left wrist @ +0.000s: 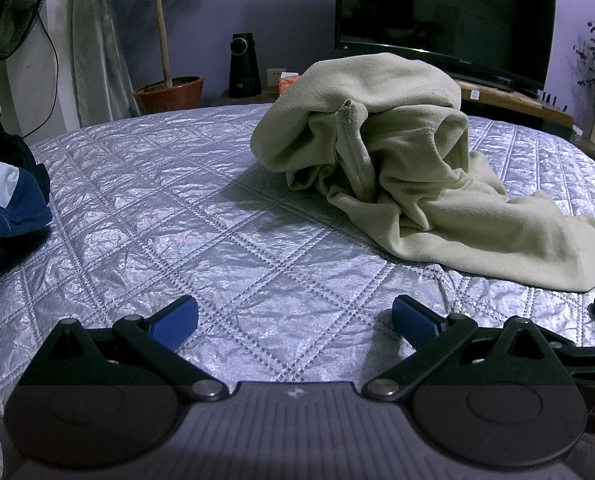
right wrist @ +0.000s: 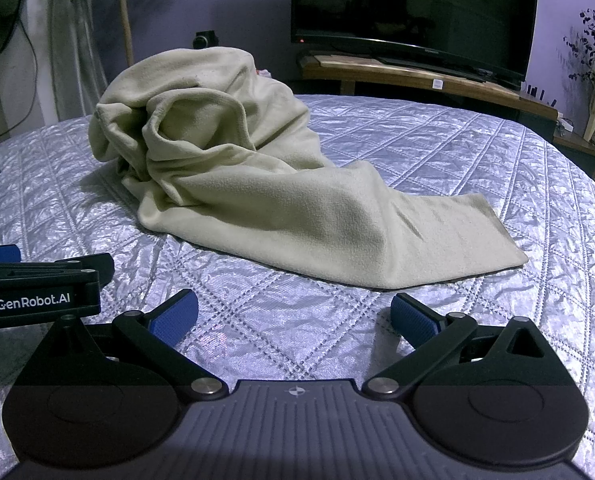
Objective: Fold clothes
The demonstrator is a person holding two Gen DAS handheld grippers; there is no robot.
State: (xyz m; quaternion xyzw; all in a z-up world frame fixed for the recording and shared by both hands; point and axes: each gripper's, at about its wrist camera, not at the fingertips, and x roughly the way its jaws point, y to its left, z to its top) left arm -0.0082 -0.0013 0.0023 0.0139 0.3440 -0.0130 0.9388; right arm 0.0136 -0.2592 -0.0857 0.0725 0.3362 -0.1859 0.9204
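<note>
While the quilt (left wrist: 177, 216) fills both frames, a crumpled fleece (left wrist: 381, 160) is heaped right of centre in the left view, left of centre in the right; navy clothes (left wrist: 5, 208) lie at the left edge. The left gripper (left wrist: 295, 322) and right gripper (right wrist: 295, 318) sit low in frame, jaws wide apart, holding nothing.

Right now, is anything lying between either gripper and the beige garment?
Nothing visible. Only bare quilted bedspread separates the open right gripper and open left gripper from the crumpled beige garment.
</note>
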